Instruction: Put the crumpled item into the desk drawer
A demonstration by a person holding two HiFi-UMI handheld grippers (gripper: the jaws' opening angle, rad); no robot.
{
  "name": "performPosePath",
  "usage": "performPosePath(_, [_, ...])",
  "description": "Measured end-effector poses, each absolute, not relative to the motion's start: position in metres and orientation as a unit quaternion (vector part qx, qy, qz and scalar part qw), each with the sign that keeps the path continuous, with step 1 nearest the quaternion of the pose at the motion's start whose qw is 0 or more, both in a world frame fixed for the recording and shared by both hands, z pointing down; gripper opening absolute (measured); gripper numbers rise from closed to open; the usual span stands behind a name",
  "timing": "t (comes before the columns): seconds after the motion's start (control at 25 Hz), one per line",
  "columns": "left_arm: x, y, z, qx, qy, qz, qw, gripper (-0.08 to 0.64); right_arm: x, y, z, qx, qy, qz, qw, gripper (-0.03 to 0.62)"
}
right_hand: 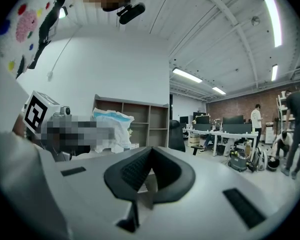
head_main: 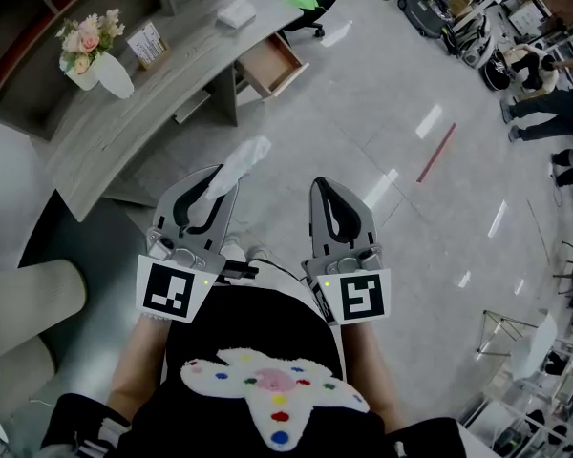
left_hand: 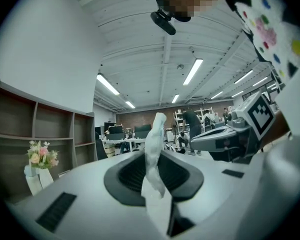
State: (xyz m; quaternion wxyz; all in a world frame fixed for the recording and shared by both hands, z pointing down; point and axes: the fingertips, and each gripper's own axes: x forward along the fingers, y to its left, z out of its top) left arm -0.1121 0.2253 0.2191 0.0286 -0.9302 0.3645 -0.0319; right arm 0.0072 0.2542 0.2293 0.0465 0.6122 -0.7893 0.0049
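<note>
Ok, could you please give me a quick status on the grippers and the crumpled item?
Left gripper shut on crumpled tissue, held above the floor. Right gripper shut, empty. Desk drawer open ahead, nothing blocking it.

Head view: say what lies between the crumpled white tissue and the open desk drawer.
In the head view, only bare grey floor separates the crumpled white tissue from the wooden drawer.

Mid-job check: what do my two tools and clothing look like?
The left tool and right tool are light grey shells with black ribbed pads. Each carries a white cube printed with a black square marker. Black top with a white, colour-dotted patch.
</note>
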Motion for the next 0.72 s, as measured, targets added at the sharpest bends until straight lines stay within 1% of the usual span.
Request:
performPosePath(0.36, [-0.111,0.250,0.215,-0.921,0.387,-0.020,0.036,0.071,0.012,0.279,0.231,0.599,-0.800,0.011,0.034,0.005])
performPosePath(0.72, [-0.109,0.255,0.221,-0.920,0.388,-0.025,0.043,0.071,0.017,0.284,0.238,0.603,-0.797,0.010,0.038,0.005])
